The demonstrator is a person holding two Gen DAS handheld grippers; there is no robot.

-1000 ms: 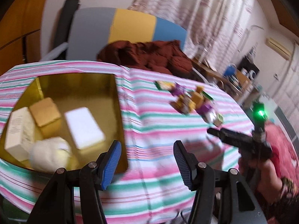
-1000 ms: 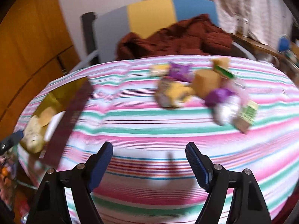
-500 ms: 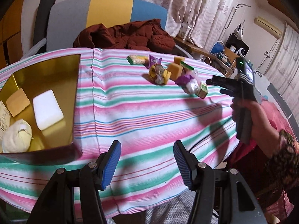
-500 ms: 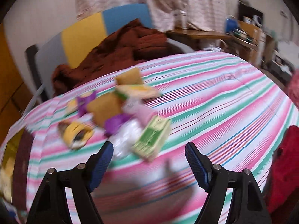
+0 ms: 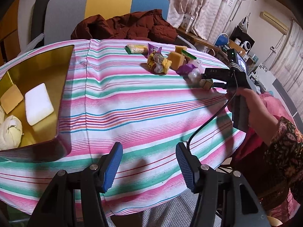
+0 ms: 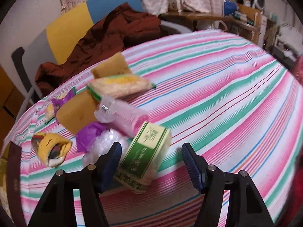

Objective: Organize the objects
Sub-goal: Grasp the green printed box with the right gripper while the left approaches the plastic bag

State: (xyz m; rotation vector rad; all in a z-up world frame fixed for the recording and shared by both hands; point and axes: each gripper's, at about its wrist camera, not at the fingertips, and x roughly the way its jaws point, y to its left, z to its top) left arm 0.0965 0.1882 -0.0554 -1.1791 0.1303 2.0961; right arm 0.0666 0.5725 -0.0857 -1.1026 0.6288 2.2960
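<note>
My right gripper straddles a green box lying at the near edge of a pile on the striped tablecloth. Its jaws are closing; the left pad is beside the box and the right pad stands apart from it. Behind the box lie a clear bag, a purple wrapper, a pink roll in plastic, tan sponges and a yellow pouch. My left gripper hangs open over the table's near edge with nothing between its fingers. A gold tin on the left holds a white block, a tan block and a cream pouch.
A chair with a grey, yellow and blue back and a brown jacket stands behind the table. A person's hand and patterned sleeve hold the right gripper at the table's right side. A cluttered desk lies far right.
The right gripper has swung from the table's middle to the pile; the green box now sits between its narrower jaws. The left gripper has drawn back rightward, away from the tin.
</note>
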